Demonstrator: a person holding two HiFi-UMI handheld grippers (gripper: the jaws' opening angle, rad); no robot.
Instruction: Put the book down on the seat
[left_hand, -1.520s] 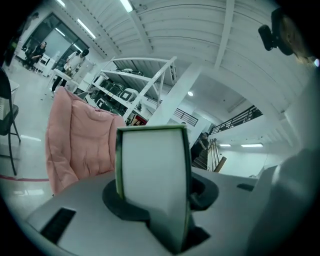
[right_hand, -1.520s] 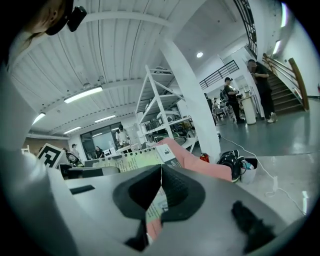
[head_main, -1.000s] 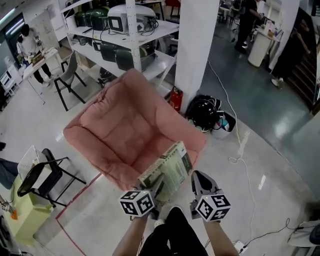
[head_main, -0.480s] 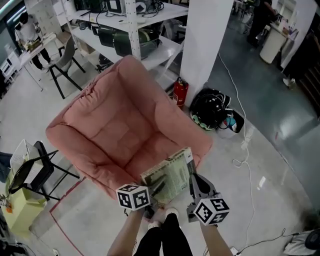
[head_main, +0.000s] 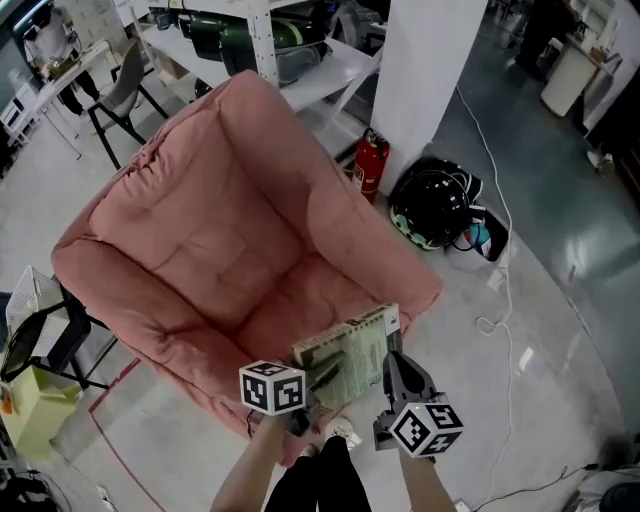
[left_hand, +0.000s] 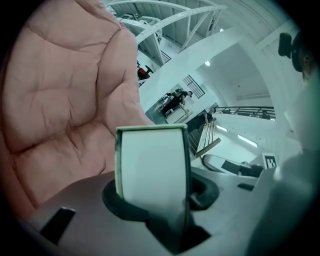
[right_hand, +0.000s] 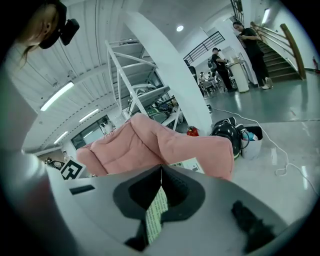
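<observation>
A green-and-white book (head_main: 350, 352) hangs over the front edge of the pink armchair's seat (head_main: 268, 300), held between both grippers. My left gripper (head_main: 314, 380) is shut on the book's thick side; in the left gripper view the white page block (left_hand: 152, 167) fills the left gripper's (left_hand: 152, 202) jaws, with the pink armchair (left_hand: 65, 100) behind. My right gripper (head_main: 392, 366) is shut on the book's right edge; in the right gripper view a thin printed leaf (right_hand: 159, 209) is pinched in the right gripper (right_hand: 160, 192), the pink armchair (right_hand: 150, 145) beyond.
A white pillar (head_main: 430, 60) rises behind the chair, with a red fire extinguisher (head_main: 371, 165) and a black helmet (head_main: 432, 210) at its foot. White shelving (head_main: 270, 40) stands at the back. A black folding chair (head_main: 40, 345) is at left. A cable (head_main: 500, 290) lies on the floor.
The view has closed in on the armchair, which now looks larger. The book and both grippers have come forward from the floor side to over the seat's front edge.
</observation>
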